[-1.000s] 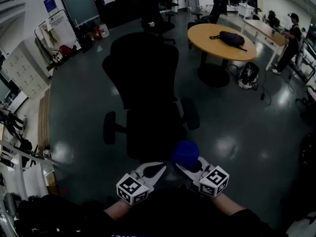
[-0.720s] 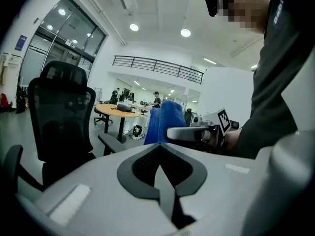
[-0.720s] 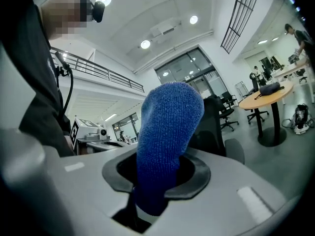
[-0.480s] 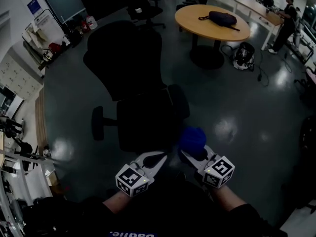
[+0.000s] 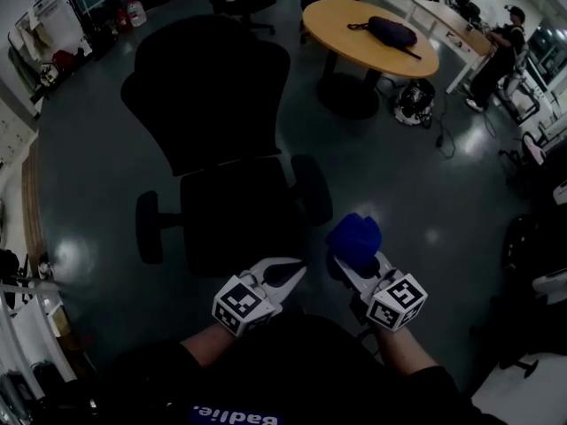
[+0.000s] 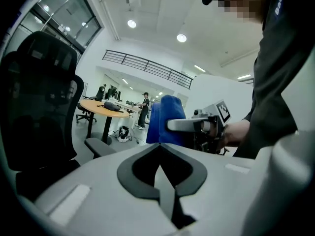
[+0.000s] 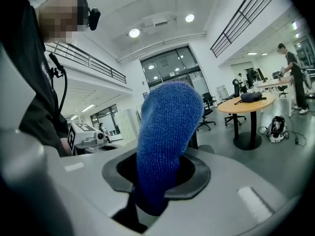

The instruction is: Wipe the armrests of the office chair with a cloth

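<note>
Near chair (image 5: 232, 131): R hand-held gripper (image 5: 340, 260) clamps cloth (image 5: 355, 235); L hand-held gripper (image 5: 298, 270) closed, prob. empty per own view.

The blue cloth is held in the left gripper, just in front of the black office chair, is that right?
Not quite. The blue cloth is held in the right gripper, as the right gripper view shows; the left gripper is shut on nothing. It is indeed just in front of the black office chair.
</note>
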